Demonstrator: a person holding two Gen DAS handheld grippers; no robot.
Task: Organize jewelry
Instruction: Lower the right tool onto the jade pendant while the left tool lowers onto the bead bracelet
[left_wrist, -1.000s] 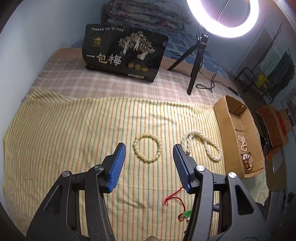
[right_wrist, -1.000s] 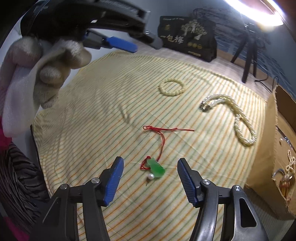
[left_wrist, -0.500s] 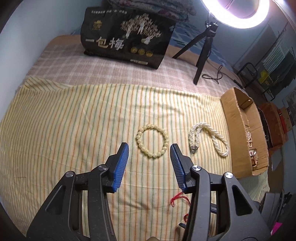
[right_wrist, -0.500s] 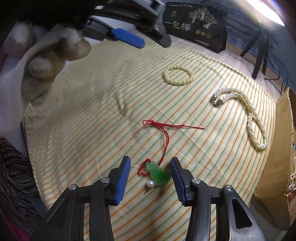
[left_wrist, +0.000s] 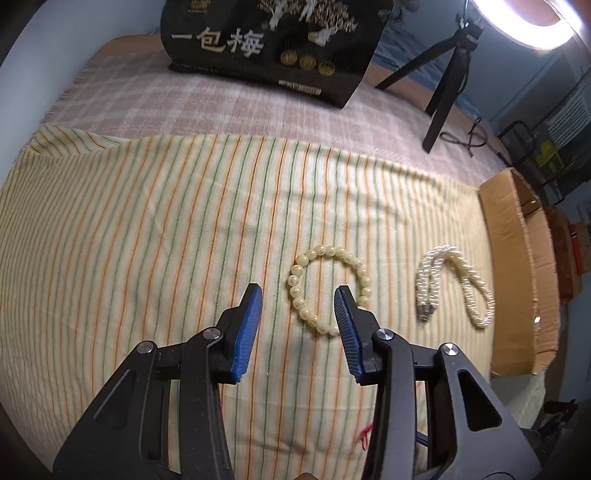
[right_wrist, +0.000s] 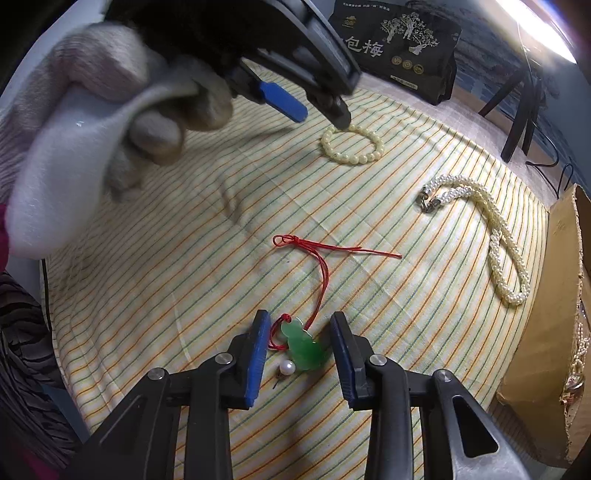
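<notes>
On the yellow striped cloth (left_wrist: 147, 229), left gripper (left_wrist: 298, 308) has been closing, jaws apart astride the near side of the cream bead bracelet (left_wrist: 328, 290), no contact. Only the right wrist view shows right gripper (right_wrist: 299, 343) also closing, jaws apart around the green jade pendant on red cord (right_wrist: 303, 347), plus small white pearl (right_wrist: 287, 367) and gloved hand (right_wrist: 110, 122).
</notes>
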